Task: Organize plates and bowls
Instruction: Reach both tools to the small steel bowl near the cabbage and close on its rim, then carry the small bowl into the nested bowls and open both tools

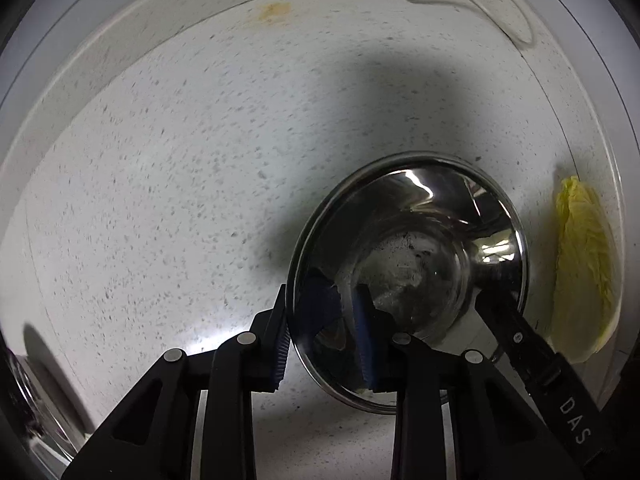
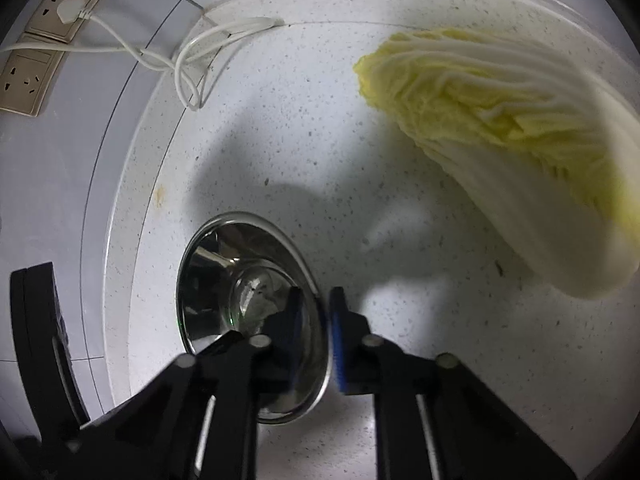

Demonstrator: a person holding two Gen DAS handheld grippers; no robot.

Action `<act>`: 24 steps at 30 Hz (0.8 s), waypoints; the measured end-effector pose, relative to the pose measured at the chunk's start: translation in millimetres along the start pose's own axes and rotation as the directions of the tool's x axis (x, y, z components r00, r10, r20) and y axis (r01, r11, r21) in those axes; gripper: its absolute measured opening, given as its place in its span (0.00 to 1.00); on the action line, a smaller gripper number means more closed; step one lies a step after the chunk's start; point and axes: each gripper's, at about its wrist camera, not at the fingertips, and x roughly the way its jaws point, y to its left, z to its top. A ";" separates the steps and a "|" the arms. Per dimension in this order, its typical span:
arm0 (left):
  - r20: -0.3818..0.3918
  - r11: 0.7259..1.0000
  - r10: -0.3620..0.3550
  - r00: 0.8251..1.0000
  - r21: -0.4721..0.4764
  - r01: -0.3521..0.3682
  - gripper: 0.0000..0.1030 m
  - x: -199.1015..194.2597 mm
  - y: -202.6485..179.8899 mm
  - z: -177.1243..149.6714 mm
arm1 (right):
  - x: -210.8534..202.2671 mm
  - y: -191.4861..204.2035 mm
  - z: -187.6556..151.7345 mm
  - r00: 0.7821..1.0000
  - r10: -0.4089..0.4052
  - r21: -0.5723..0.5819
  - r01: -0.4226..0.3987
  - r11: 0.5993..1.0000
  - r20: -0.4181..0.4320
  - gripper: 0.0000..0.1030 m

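While we hold the shiny metal bowl (image 1: 404, 276) by its rim from two sides, it sits on the speckled white table (image 1: 180, 184), right under both grippers. Our left gripper (image 1: 326, 334) has one blue pad inside the bowl and one outside, and the two pads pinch the rim on its side. Our right gripper (image 2: 320, 344) does the same on the other side of the rim, with its pads squeezed almost together on the thin metal. From the left wrist view we can see the right gripper's black finger reaching in over the far rim of the bowl.

We think the job is only at its start. We see just this one bowl, and it looks empty, though its shiny bottom makes that hard to tell. It is not yet stacked or put away. We judge the step now is to lift it, and we cannot see where it should go. At the low left edge of the left wrist view, there is a curved, see-through thing, too blurred to name. No plates show.

Beyond the right gripper lies a big yellow cabbage (image 2: 512, 148). Farther off, a white cord (image 2: 188, 60) runs to wall sockets (image 2: 44, 36).

For writing, we can read only "DAS" in pale letters on the black finger (image 1: 576, 420) of the right gripper.
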 end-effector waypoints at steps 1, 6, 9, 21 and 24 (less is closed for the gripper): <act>0.005 1.000 0.006 1.000 0.007 -0.006 0.23 -1.2 0.7 -3.0 | -2.0 1.1 -2.5 1.000 -0.006 -0.008 0.006 1.000 0.000 0.09; 0.027 0.999 0.042 0.999 0.032 -0.043 0.18 -10.3 6.8 -19.1 | -14.1 13.6 -18.5 0.999 -0.045 -0.052 0.047 0.998 0.025 0.08; 0.019 0.999 0.030 0.999 0.018 -0.031 0.17 -13.4 20.9 -32.1 | -22.5 23.2 -33.6 0.998 -0.055 -0.078 0.058 0.995 0.033 0.08; 0.129 0.998 -0.009 0.992 -0.066 0.018 0.17 -79.2 118.4 -105.2 | -70.8 104.9 -144.1 0.994 -0.049 -0.248 0.071 0.966 0.094 0.08; 0.178 0.993 0.004 0.984 -0.116 0.017 0.17 -107.6 158.4 -125.3 | -80.0 138.2 -180.9 0.996 -0.020 -0.317 0.049 0.947 0.092 0.09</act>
